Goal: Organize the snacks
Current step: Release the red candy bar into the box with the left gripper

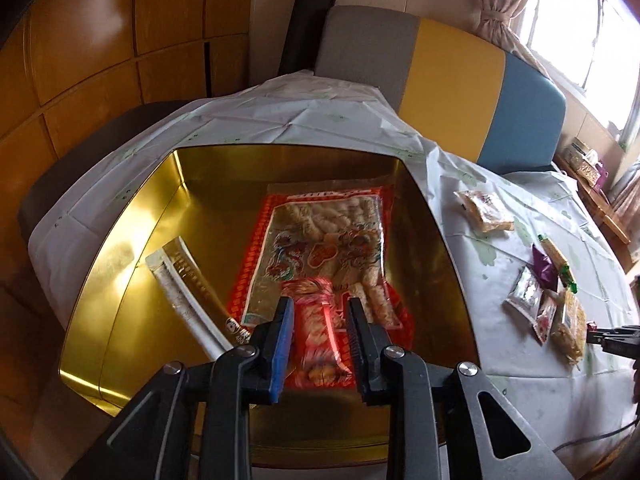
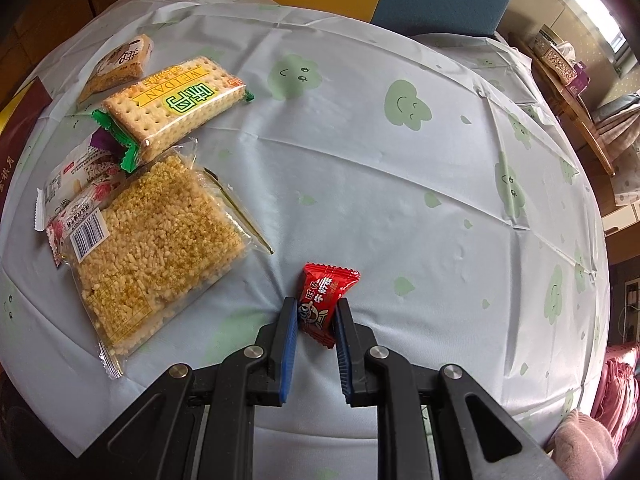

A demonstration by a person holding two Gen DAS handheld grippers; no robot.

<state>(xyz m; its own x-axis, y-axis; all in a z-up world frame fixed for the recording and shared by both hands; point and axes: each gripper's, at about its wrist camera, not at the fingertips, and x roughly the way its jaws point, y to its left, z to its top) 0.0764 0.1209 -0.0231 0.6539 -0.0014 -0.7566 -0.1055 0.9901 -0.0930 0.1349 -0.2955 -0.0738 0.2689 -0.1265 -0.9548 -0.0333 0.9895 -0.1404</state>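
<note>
My left gripper [image 1: 318, 308] hovers over an open gold tin [image 1: 120, 280]. Its jaws stand apart around a blurred pink snack packet [image 1: 314, 328], with a gap showing on the packet's right side. A large red bag of puffed snacks [image 1: 320, 236] and a white-and-gold packet [image 1: 184, 280] lie in the tin. On the tablecloth, my right gripper [image 2: 316, 308] is shut on a small red wrapped candy [image 2: 326, 292]. To its left lie a puffed-rice cake pack [image 2: 160, 248], a green-edged cracker pack [image 2: 172, 108], a white wrapper [image 2: 76, 184] and another small pack [image 2: 120, 64].
A white tablecloth [image 2: 400, 180] with green smiley prints covers the table; its right half is bare. A grey, yellow and blue sofa back [image 1: 448, 72] stands behind the tin. A dark red box edge [image 2: 20, 120] shows at the far left of the right wrist view.
</note>
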